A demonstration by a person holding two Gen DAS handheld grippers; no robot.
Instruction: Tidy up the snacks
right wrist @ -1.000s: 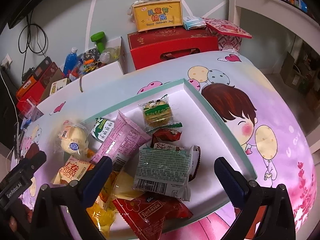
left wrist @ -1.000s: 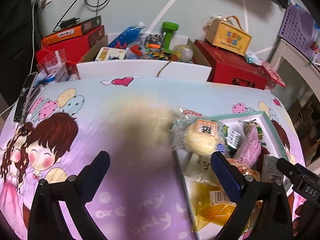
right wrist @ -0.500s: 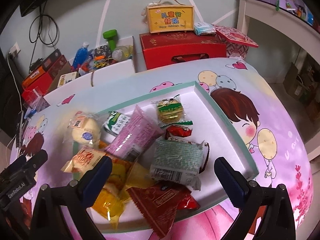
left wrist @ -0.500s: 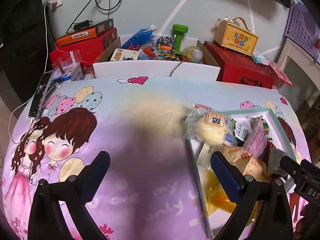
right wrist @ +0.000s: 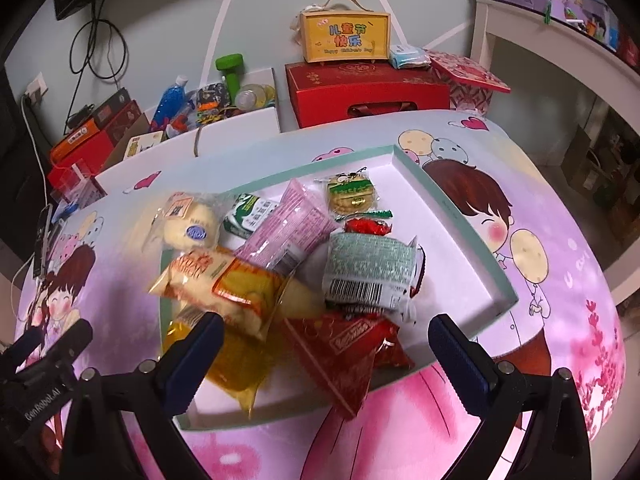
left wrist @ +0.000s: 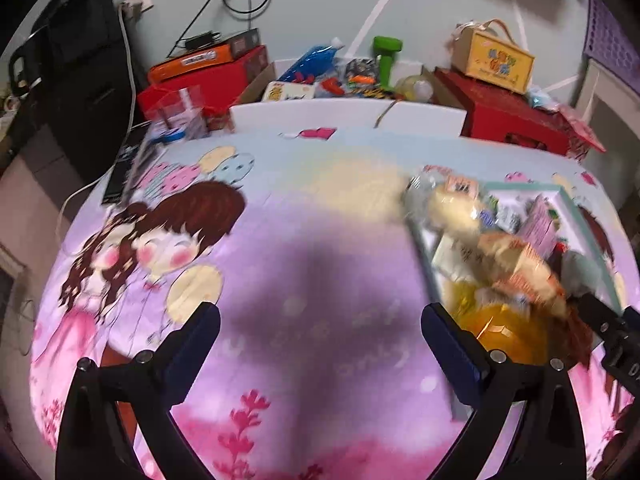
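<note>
Right-wrist view: light, crinkly, slippery plastic snack packets point(right wrist: 304, 248) heap in a white teal-rimmed tray point(right wrist: 460, 224); both right gripper point(right wrist: 322, 344) and left gripper point(left wrist: 320, 340) gape empty; pinch sealed edges.

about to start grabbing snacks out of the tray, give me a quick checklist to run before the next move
1. Right hand-held gripper open and empty: ok.
2. Left hand-held gripper open and empty: ok.
3. Snacks inside the tray: not ok; the red packet and yellow bag overhang the near rim.
4. Clear single pick: not ok; the green-white packet and pink packet lie in an overlapping pile.
5. Left view sharp enough to aim: not ok, blurred.
6. Bare tablecloth ahead of the left hand-held gripper: ok.
</note>
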